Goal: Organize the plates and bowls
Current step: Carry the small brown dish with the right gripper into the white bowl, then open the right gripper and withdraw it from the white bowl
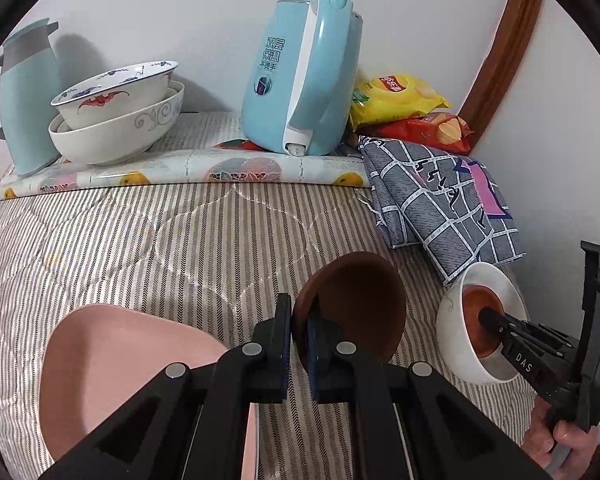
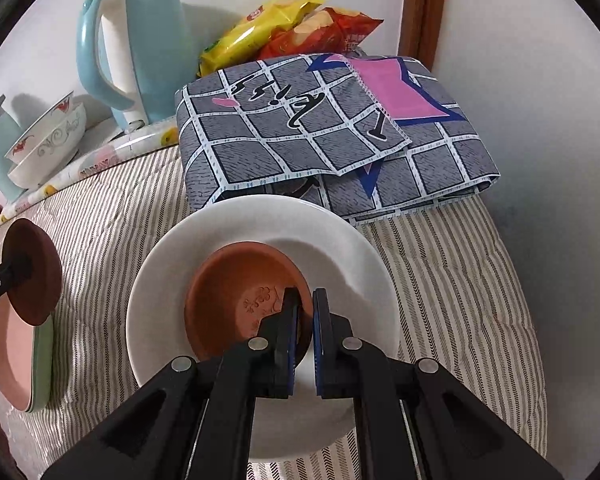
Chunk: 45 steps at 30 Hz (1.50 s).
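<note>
The left gripper (image 1: 298, 330) is clenched on the rim of a dark brown saucer (image 1: 356, 304), holding it on edge, clear of the striped bedcover (image 1: 160, 240), just right of the pink plate (image 1: 112, 364); the right wrist view shows that plate stacked on a green plate (image 2: 44, 364) at the cover's near left edge. The right gripper (image 2: 307, 312) pinches the near rim of a terracotta saucer (image 2: 236, 300) that lies inside the white bowl (image 2: 204, 248) toward the near right edge, with the bowl's far rim touching the folded checked cloth (image 2: 324, 132). Judging by this, the step in hand is gathering the two small saucers into one nest. To do it well, the left should level its saucer before lowering, since an edge-on drop would chip or skid. The right should either let go or steady the terracotta flat so the brown one seats squarely on it. The soft cover gives, so the bowl may tip under sideways pressure; press straight down. The two patterned bowls (image 1: 116, 116) by the far left corner, beside the blue kettle (image 1: 300, 76), wait nested.
</note>
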{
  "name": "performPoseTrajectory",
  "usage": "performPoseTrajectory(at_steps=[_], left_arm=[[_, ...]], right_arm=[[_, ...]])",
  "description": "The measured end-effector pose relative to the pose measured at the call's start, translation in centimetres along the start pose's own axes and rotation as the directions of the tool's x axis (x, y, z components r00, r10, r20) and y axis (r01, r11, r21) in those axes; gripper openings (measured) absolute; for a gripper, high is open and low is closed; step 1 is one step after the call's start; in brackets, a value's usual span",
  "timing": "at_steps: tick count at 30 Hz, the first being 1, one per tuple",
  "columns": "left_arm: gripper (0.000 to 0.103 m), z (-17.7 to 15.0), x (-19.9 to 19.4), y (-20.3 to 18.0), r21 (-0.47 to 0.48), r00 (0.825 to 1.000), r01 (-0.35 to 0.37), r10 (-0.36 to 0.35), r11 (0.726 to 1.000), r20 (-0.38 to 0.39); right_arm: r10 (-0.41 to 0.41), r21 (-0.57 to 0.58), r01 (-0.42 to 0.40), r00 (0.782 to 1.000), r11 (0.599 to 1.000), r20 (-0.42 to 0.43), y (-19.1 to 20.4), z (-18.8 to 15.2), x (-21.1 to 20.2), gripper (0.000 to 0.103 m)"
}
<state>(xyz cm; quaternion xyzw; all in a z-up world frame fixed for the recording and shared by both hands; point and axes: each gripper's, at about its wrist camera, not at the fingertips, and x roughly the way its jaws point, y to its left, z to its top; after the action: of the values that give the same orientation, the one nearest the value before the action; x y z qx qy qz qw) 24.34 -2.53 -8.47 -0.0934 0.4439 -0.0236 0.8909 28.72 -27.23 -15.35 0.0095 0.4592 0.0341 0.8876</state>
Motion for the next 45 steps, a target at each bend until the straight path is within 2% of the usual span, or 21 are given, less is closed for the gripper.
performPoseTrajectory(at_steps=[6, 9, 11, 18, 23, 30, 39, 45], left_arm=[[0.007, 0.0, 0.0, -0.1, 0.002, 1.000, 0.006, -0.006, 1.000, -0.004], [0.007, -0.1, 0.0, -0.1, 0.005, 1.000, 0.007, -0.007, 1.000, -0.005], [0.007, -0.2, -0.1, -0.2, 0.005, 1.000, 0.009, -0.009, 1.000, -0.005], [0.007, -0.4, -0.7, -0.5, 0.006, 1.000, 0.018, -0.018, 1.000, -0.003], [0.007, -0.4, -1.1, -1.0, 0.008, 1.000, 0.021, -0.021, 1.000, 0.004], [0.007, -0.6, -1.9, -2.0, 0.016, 1.000, 0.021, -0.021, 1.000, 0.012], [0.007, -0.7, -2.3, -4.3, 0.034, 1.000, 0.022, -0.022, 0.999, 0.017], [0.007, -0.7, -2.1, -7.2, 0.077, 0.999, 0.038, -0.039, 0.996, 0.016]], right_arm=[[-0.028, -0.041, 0.027, 0.999, 0.999, -0.021, 0.7, 0.1, 0.4, 0.010], [-0.031, -0.042, 0.030, 0.999, 0.999, -0.024, 0.8, 0.2, 0.6, 0.011], [-0.032, -0.039, 0.032, 0.999, 0.999, -0.023, 0.7, 0.1, 0.4, 0.016], [-0.023, -0.036, 0.023, 1.000, 0.999, -0.011, 0.7, -0.2, -0.4, 0.017], [0.012, -0.003, -0.012, 0.999, 1.000, 0.029, -0.4, -0.5, -2.3, 0.021], [-0.007, 0.043, 0.003, 0.996, 0.999, 0.091, -3.1, -1.1, -5.2, 0.021], [-0.032, 0.112, 0.020, 0.993, 0.994, 0.110, -6.8, -2.8, -6.8, 0.021], [-0.042, 0.137, 0.026, 0.993, 0.990, 0.114, -8.9, -3.4, -7.2, 0.021]])
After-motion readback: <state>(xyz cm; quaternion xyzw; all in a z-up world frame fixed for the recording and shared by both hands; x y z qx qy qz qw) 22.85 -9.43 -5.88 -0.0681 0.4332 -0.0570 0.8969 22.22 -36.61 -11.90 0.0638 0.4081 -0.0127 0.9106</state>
